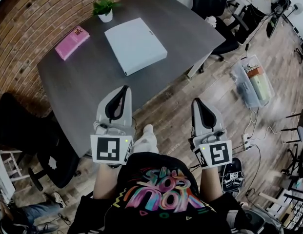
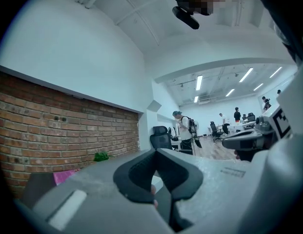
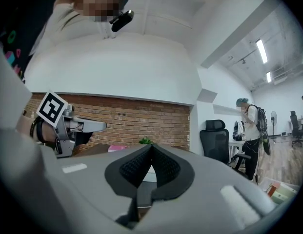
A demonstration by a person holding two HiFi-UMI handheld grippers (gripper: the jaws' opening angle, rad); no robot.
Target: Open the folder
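a pink book [image 1: 71,43] and a small potted plant [image 1: 104,9] are seen near the far edge of a dark grey table [image 1: 73,91], which is set beside a brick wall [image 1: 24,28]. a clear storage box [image 1: 252,84] is seen on the wooden floor [image 1: 190,96] at the right, and a black office chair [image 1: 214,4] is placed near the table's far corner.
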